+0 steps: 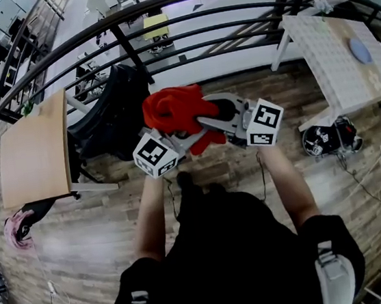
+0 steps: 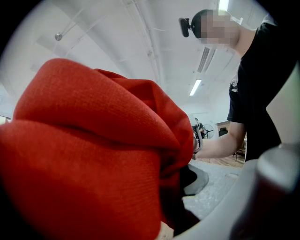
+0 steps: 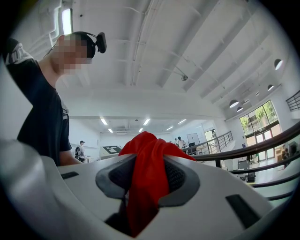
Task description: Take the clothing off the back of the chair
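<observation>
A red garment (image 1: pixel 172 112) hangs bunched in front of me, off the black chair (image 1: pixel 113 109) that stands behind it to the left. My right gripper (image 1: pixel 205 118) reaches in from the right and is shut on a fold of it. In the right gripper view the red cloth (image 3: pixel 145 150) is pinched between the two dark pads of the right gripper (image 3: pixel 147 177). My left gripper (image 1: pixel 192 138) comes from the lower left. Its own view is filled by the garment (image 2: pixel 93 154); one pad (image 2: pixel 199 180) of the left gripper (image 2: pixel 178 187) presses against the cloth and the other jaw is hidden.
A wooden table (image 1: pixel 35 150) stands left of the chair. A white table (image 1: pixel 344 60) is at the right, with a round black device (image 1: pixel 327 139) on the plank floor below it. A dark curved railing (image 1: pixel 164 48) runs behind everything.
</observation>
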`<state>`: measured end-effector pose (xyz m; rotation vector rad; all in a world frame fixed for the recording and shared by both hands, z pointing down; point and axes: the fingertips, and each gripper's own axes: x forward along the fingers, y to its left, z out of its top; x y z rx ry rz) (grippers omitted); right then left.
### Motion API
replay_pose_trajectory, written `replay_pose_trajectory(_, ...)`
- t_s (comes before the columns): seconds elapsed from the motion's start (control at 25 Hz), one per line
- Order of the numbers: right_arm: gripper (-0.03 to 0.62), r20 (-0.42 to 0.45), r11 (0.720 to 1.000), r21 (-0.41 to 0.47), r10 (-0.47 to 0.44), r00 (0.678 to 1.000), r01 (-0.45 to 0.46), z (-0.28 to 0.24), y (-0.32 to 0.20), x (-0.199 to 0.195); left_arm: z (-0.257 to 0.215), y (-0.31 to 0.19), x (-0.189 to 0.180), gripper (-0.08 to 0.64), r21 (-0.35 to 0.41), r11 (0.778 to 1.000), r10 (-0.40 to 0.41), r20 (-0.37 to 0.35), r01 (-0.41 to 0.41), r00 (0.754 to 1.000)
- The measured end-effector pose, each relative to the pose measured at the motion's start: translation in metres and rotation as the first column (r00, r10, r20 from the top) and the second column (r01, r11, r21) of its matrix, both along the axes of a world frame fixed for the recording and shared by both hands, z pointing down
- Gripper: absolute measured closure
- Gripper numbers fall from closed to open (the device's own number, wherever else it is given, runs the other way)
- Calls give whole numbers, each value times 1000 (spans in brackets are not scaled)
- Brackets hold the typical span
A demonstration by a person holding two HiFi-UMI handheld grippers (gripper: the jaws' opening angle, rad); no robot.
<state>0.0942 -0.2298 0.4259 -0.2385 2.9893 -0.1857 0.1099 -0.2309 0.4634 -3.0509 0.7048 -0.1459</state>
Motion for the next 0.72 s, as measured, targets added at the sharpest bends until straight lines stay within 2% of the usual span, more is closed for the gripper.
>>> replay_pose_trajectory(0.72, 460, -19, 1000, 9, -30, 999, 30, 9, 7, -15, 9, 6, -13, 307, -26, 999, -35, 15, 36, 999)
